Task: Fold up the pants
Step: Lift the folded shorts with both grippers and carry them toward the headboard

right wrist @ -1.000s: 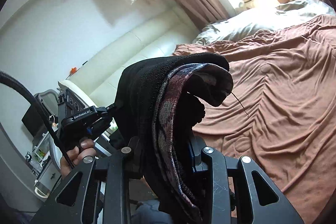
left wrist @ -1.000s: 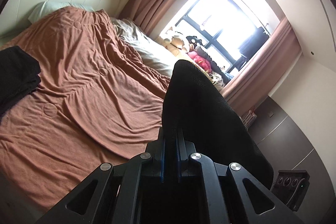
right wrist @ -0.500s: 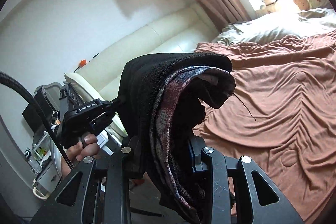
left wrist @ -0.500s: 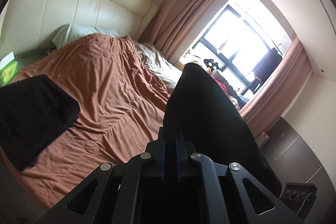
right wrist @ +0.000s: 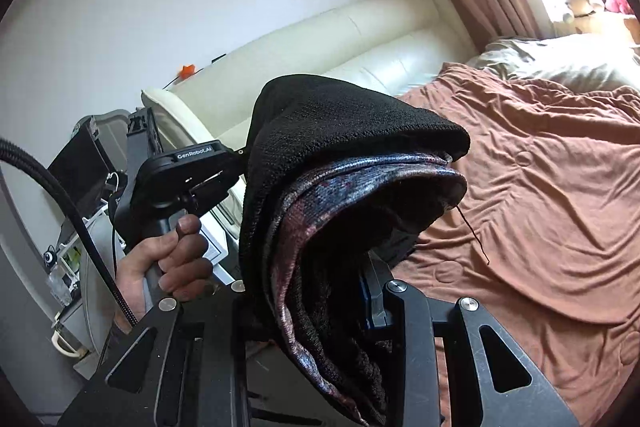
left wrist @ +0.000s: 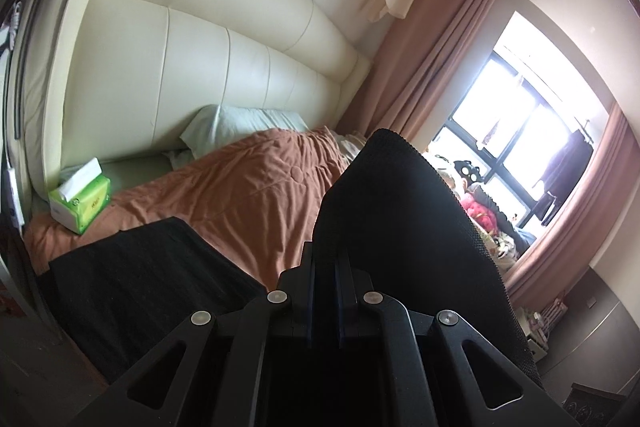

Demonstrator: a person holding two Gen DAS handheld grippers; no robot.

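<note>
Left wrist view: your left gripper [left wrist: 325, 267] has its fingers pressed nearly together on an edge of the black pants [left wrist: 404, 227], which rise in front of the lens, lifted above the bed. A folded black garment [left wrist: 148, 287] lies on the brown bedspread [left wrist: 248, 199] — near a green tissue box [left wrist: 80, 203] by the cream headboard [left wrist: 192, 67].

Right wrist view: your right gripper [right wrist: 320, 279] is clamped on a thick bundle of the pants [right wrist: 344, 163] — purple-patterned lining exposed, a loose thread dangling. Your left hand [right wrist: 168, 259] grips the other gripper's handle beside the fabric.
</note>
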